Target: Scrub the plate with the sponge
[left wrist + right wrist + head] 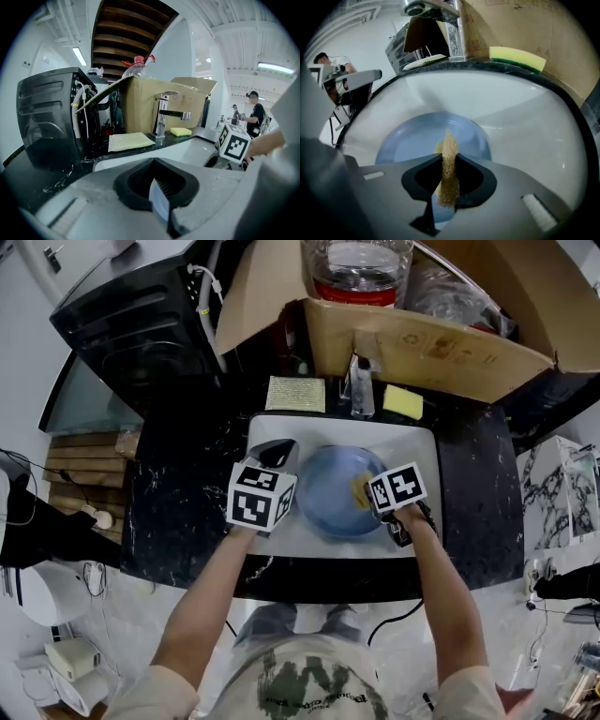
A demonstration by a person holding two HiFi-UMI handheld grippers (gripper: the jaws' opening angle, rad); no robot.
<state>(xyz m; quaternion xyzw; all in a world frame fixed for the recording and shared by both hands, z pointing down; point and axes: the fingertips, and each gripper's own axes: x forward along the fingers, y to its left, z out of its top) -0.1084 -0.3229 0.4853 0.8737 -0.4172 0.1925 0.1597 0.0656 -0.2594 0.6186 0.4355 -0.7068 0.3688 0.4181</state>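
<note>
Centrally in sink [412,442]: plate [333,486], round, pale blue, glossy; left rim clamped by left gripper [159,199]. Over plate: sponge [449,159], thin, tan, coarse, on edge, long axis along pinching right gripper [448,187].

I work over a black, white-veined stone countertop [178,474] holding a white sink basin [412,442]. An open brown cardboard box [422,348] stands at twelve o'clock, a black appliance [141,315] at ten; ceiling strip lights [79,56] glow overhead.
</note>
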